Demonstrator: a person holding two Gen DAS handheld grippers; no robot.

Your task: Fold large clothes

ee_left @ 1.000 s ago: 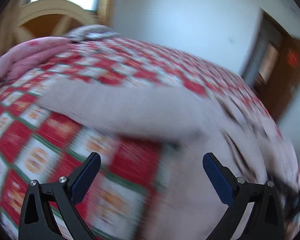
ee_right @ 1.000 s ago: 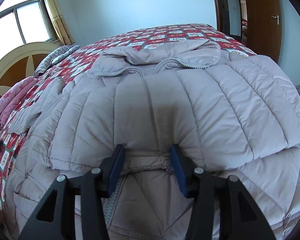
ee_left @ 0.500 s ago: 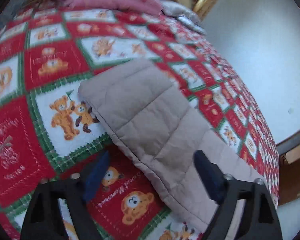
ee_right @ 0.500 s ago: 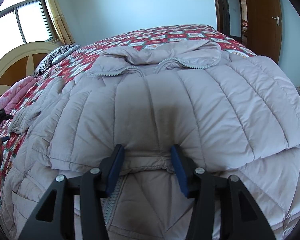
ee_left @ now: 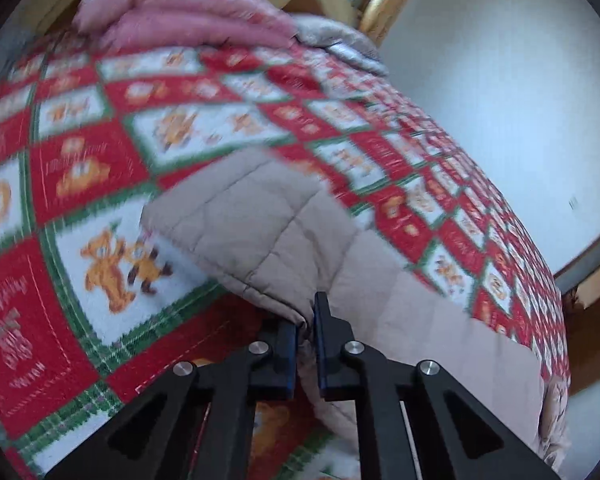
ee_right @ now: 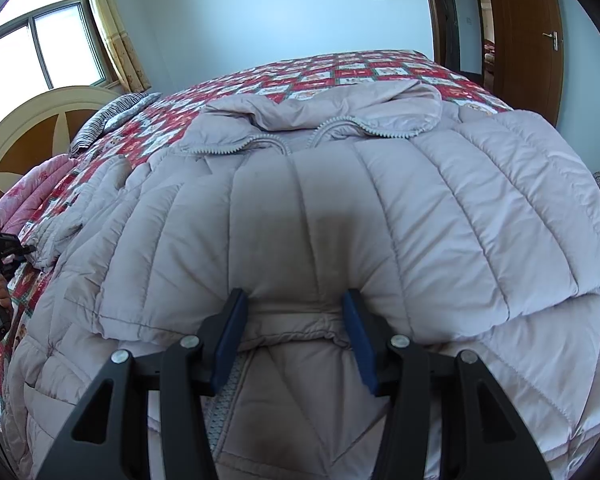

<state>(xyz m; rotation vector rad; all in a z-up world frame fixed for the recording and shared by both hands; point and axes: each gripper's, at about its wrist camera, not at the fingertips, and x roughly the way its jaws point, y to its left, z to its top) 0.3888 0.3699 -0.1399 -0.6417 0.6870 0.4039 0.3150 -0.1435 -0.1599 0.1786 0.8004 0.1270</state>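
The padded coat (ee_right: 340,216) lies spread over the red patterned bedspread (ee_left: 80,160), its sleeve (ee_left: 260,232) stretched out sideways with the left gripper (ee_left: 306,332) clenched on the sleeve's edge, while the right gripper (ee_right: 296,336) rests released, its 2 fingers straddling the coat's folded hem.

Big pale mauve-grey quilted puffer coat (ee_right: 360,216) lying spread out on the bed, front up, zip open near the collar, hood (ee_right: 340,108) bunched at the far end. Lower part is folded up over the body. One sleeve (ee_left: 268,232) stretches out flat to the side.
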